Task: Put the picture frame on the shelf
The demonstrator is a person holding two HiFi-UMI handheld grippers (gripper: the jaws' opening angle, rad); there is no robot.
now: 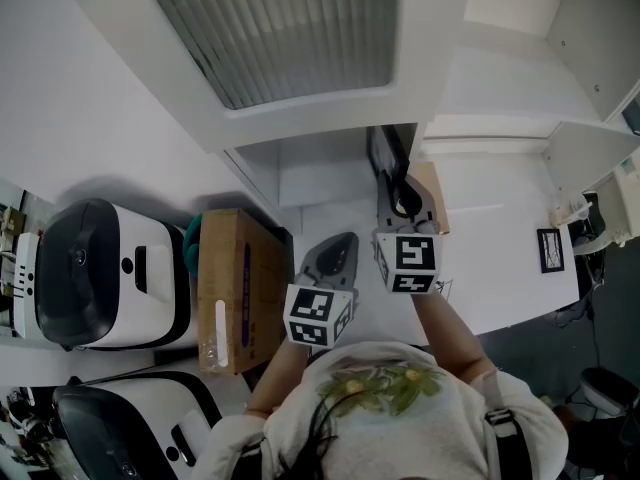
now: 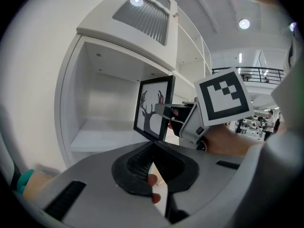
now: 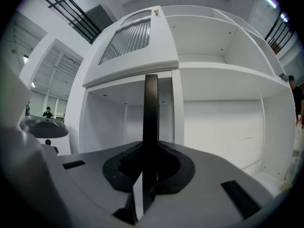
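Observation:
The picture frame is black with a dark deer shape on white. It stands upright in the air in front of the white shelf unit, level with its lower left compartment. My right gripper is shut on the frame's right edge. In the right gripper view the frame shows edge-on as a black bar rising from between the jaws of the right gripper. In the head view the frame sticks out of the right gripper toward the shelf. My left gripper hangs just left of it, shut and empty.
A cardboard box lies left of the left gripper, with two white and black appliances beyond it. Above the compartment is a louvred door. A small dark framed picture lies on the white surface at the right.

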